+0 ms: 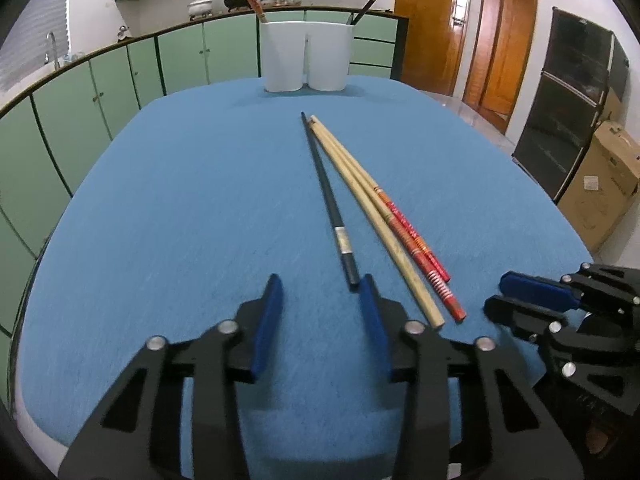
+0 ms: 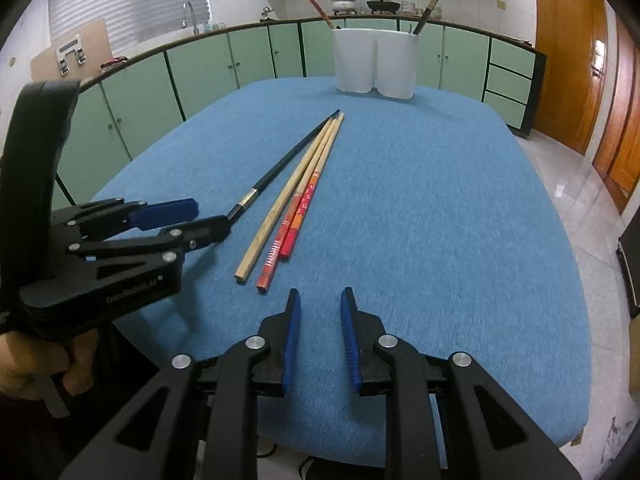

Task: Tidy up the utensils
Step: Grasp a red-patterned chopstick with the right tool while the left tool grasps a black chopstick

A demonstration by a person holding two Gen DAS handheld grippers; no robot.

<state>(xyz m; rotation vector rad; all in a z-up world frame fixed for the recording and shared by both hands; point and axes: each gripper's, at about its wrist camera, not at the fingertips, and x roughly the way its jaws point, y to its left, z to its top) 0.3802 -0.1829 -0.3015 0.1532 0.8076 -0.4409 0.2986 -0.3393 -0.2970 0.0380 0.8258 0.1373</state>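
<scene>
We find three loose chopsticks on the blue table: a black chopstick, a plain wooden chopstick and a red-patterned chopstick. Their far tips converge and touch; the near ends fan apart. The wooden and red ones lie side by side, in contact along much of their length. A white two-compartment holder stands at the far edge, well apart from the sticks, with one red-patterned stick in its left compartment and one black stick in its right.

The left gripper sits low with its fingers spread wide; its right pad is just beside the near end of the black chopstick, which lies outside the gap. The right gripper holds nothing, fingers parted a moderate way, near the red stick's end.

Risks, in our judgement: closing the left gripper from here would likely miss the black stick or push it sideways. A nudge could roll it into the neighbouring pair at the touching tips. A grasp at the extreme end may let the stick droop or pivot. The wooden and red sticks may be pinched together. The two grippers, working close, may collide.
</scene>
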